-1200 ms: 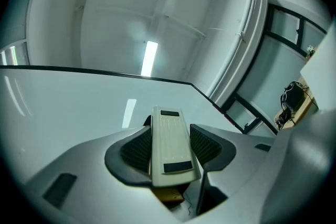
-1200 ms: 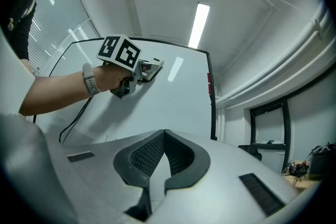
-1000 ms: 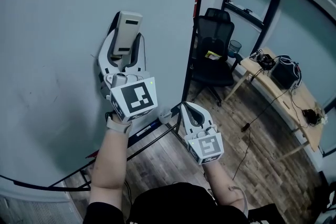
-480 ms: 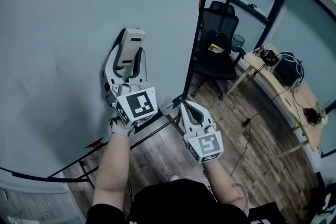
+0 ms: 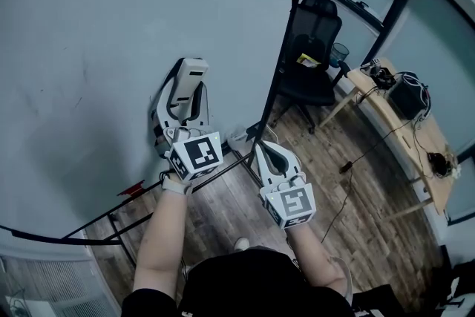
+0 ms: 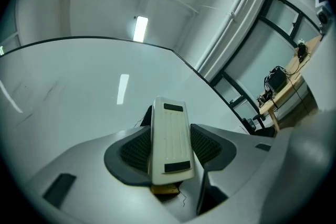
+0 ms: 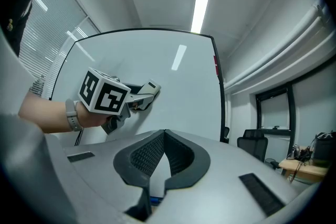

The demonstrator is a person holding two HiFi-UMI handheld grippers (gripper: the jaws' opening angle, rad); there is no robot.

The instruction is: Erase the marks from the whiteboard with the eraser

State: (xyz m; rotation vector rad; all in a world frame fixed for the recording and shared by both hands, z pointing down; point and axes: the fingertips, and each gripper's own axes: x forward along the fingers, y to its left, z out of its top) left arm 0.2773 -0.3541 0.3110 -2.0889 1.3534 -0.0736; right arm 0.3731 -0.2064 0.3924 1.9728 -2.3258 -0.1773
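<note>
The whiteboard (image 5: 111,11) fills the left of the head view, with faint thin marks (image 5: 83,75) on its left part. My left gripper (image 5: 183,91) is shut on a cream eraser (image 5: 190,79), which lies flat against the board near its lower right. In the left gripper view the eraser (image 6: 169,136) sits between the two dark pads (image 6: 136,149), with the board (image 6: 79,86) behind it. My right gripper (image 5: 263,151) hangs shut and empty below the board's right corner. In the right gripper view its jaws (image 7: 165,139) meet, and the left gripper (image 7: 142,94) shows on the board (image 7: 178,86).
The board's black stand frame (image 5: 223,173) runs along its lower edge above a wood floor. A black office chair (image 5: 315,48) stands just right of the board. A wooden desk (image 5: 404,131) with electronics and cables is further right. A small red item (image 5: 133,189) sits on the lower rail.
The left gripper has slid the eraser down the board toward its lower edge. The right gripper has stayed about where it was.
</note>
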